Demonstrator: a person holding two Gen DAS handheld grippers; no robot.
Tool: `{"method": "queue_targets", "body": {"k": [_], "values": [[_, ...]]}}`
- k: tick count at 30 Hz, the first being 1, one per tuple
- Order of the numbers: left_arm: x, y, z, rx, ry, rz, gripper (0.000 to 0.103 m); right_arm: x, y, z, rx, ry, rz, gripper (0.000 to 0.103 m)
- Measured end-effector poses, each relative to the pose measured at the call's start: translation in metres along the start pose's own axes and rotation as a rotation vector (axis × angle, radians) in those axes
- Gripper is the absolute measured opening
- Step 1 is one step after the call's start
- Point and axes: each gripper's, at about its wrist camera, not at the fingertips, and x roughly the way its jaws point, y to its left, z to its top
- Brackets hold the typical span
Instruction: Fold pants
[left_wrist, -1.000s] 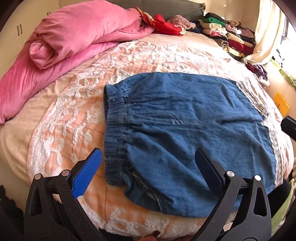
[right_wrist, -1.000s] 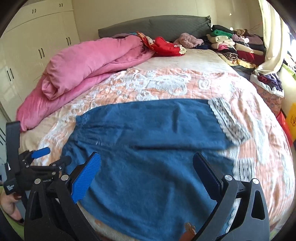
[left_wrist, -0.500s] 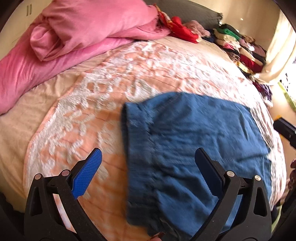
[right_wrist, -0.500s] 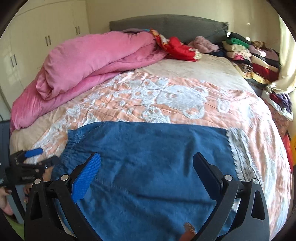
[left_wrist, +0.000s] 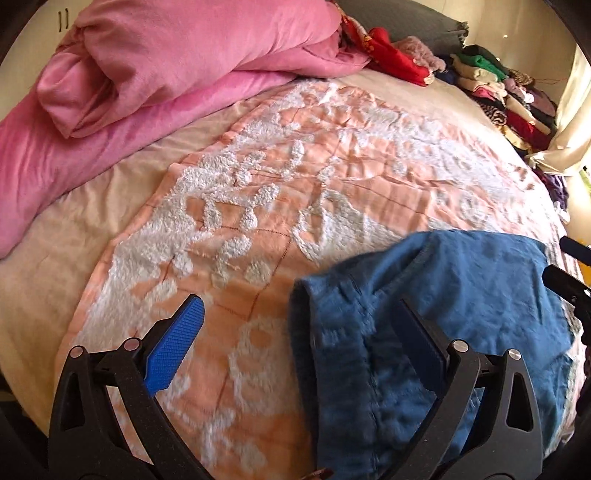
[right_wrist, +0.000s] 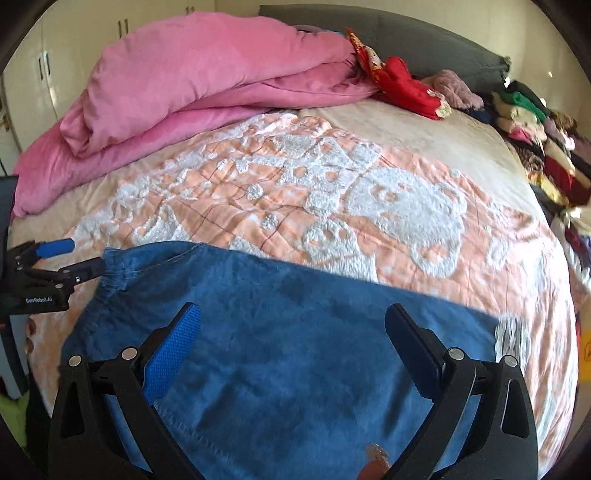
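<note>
Blue pants (right_wrist: 295, 332) are lying flat on the bed's peach quilt (right_wrist: 332, 206), near its front edge, ready for folding. You're hovering both the left gripper (left_wrist: 299, 339) and right gripper (right_wrist: 295, 343) over the pants, released, gripping nothing.

Left gripper (left_wrist: 299, 336) with jaws spread wide, fingers (left_wrist: 173, 347) holding nothing, right gripper (right_wrist: 295, 339) likewise wide apart and empty, both pointed forward and angled down, side by side

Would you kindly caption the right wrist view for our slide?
Open right gripper above blue pants spread on the peach bedspread.
</note>
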Motion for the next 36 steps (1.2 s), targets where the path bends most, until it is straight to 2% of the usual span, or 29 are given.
{"method": "queue_targets", "body": {"k": [3, 8, 11, 13, 14, 15, 16, 17, 19, 22, 26, 35, 36], "values": [[0.013, -0.003, 0.003, 0.015, 0.015, -0.033, 0.094, 0.014, 0.006, 0.007, -0.063, 0.001, -0.003, 0.099], [0.03, -0.01, 0.006, 0.095, 0.043, -0.01, 0.094, 0.041, 0.009, 0.015, -0.112, 0.043, 0.005, 0.099], [0.034, -0.012, 0.007, 0.111, 0.038, -0.06, 0.091, 0.054, 0.012, 0.019, -0.139, 0.061, -0.012, 0.099], [0.036, -0.015, 0.007, 0.124, 0.034, -0.083, 0.077, 0.06, 0.012, 0.02, -0.142, 0.073, -0.02, 0.099], [0.037, -0.016, 0.007, 0.129, 0.029, -0.099, 0.074, 0.065, 0.013, 0.022, -0.145, 0.079, -0.025, 0.099], [0.037, -0.017, 0.007, 0.131, 0.021, -0.121, 0.067, 0.066, 0.014, 0.022, -0.15, 0.08, -0.026, 0.099], [0.036, -0.018, 0.007, 0.129, 0.009, -0.141, 0.055, 0.068, 0.014, 0.023, -0.156, 0.08, -0.026, 0.099], [0.036, -0.019, 0.007, 0.127, -0.005, -0.15, 0.05, 0.071, 0.016, 0.024, -0.166, 0.081, -0.026, 0.099], [0.034, -0.022, 0.007, 0.142, -0.035, -0.124, 0.034, 0.075, 0.018, 0.024, -0.18, 0.085, -0.025, 0.099], [0.028, -0.02, 0.007, 0.145, -0.058, -0.154, 0.03, 0.082, 0.023, 0.026, -0.21, 0.096, -0.035, 0.099], [0.01, -0.011, 0.005, 0.127, -0.103, -0.211, 0.028, 0.088, 0.029, 0.029, -0.247, 0.105, -0.041, 0.099], [-0.007, -0.013, 0.0, 0.168, -0.149, -0.207, 0.027, 0.1, 0.047, 0.029, -0.381, 0.11, -0.02, 0.097], [-0.006, -0.013, 0.0, 0.171, -0.15, -0.204, 0.027, 0.1, 0.048, 0.028, -0.383, 0.107, -0.014, 0.09]]}}
